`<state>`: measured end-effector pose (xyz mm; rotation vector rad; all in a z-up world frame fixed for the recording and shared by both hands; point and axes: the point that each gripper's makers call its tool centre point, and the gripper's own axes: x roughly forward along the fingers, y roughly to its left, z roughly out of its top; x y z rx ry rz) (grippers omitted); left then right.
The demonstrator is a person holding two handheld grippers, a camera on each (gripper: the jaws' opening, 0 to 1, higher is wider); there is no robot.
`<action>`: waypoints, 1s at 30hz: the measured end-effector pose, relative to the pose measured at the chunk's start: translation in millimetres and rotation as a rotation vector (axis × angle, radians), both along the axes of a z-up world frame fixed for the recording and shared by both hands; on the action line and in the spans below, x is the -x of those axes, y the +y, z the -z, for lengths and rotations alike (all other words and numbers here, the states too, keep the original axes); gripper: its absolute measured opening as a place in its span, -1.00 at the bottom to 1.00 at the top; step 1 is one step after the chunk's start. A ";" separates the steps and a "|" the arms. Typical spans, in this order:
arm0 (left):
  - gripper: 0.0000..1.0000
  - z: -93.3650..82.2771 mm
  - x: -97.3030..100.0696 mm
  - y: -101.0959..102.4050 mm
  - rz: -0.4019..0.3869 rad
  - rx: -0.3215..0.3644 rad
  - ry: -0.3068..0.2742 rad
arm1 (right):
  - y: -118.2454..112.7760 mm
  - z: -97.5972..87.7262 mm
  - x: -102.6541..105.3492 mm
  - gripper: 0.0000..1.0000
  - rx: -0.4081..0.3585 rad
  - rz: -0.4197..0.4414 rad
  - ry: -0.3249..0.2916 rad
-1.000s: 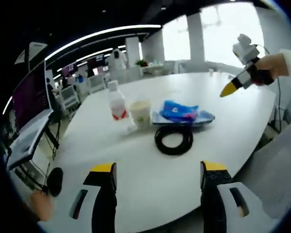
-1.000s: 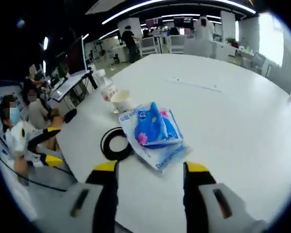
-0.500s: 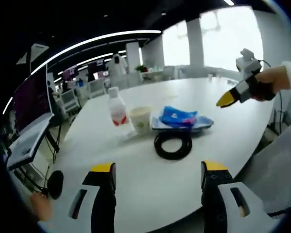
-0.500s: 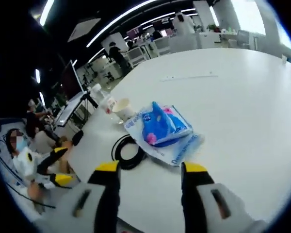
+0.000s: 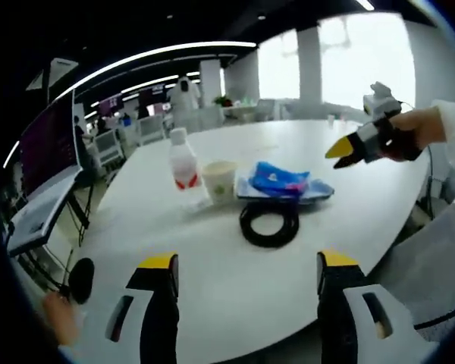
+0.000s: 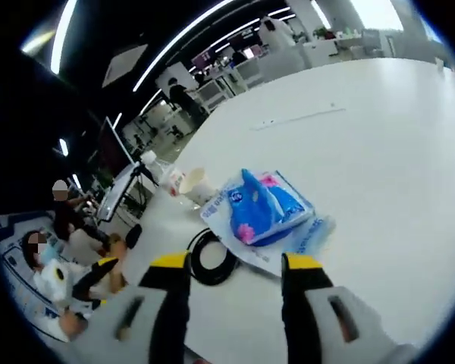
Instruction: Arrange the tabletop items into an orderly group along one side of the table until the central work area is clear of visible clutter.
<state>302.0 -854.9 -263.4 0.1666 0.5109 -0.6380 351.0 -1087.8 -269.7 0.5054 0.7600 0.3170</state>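
While both hand-held grippers hover open and empty, we see the blue plastic tissue pack (image 6: 267, 209) just ahead of the right hand-held gripper (image 6: 235, 267), nearer than the left hand-held gripper (image 5: 245, 266); black coiled cable (image 5: 270, 222) sits beside it on the white worktop (image 5: 235, 280).

**Four kinds of clutter, one of each**

On the white table (image 5: 235, 296) I count one clear bottle (image 5: 183, 160) with a red label, at about ten o'clock in the left gripper view. One paper cup (image 5: 219, 180) stands just beside it. One blue tissue pack (image 5: 277, 177) lies on one flat clear-wrapped packet (image 5: 316, 189) — two soft packages in all, near one o'clock. One black cable coil (image 5: 269, 222) sits at the centre. Grippers: two — the left gripper (image 5: 244, 274) and the right gripper (image 5: 340, 150).
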 end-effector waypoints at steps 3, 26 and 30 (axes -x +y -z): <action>0.50 -1.1 0.3 -1.2 0.003 0.012 0.010 | 0.4 7.8 -6.0 -0.08 0.012 -0.019 0.011; 0.63 -34.3 -8.5 -27.8 -0.039 0.125 0.029 | -19.2 53.9 -50.0 -0.14 -0.111 0.189 0.151; 0.61 -40.1 -8.6 -33.5 -0.064 0.179 0.032 | -21.7 53.3 -57.3 -0.15 -0.150 0.214 0.146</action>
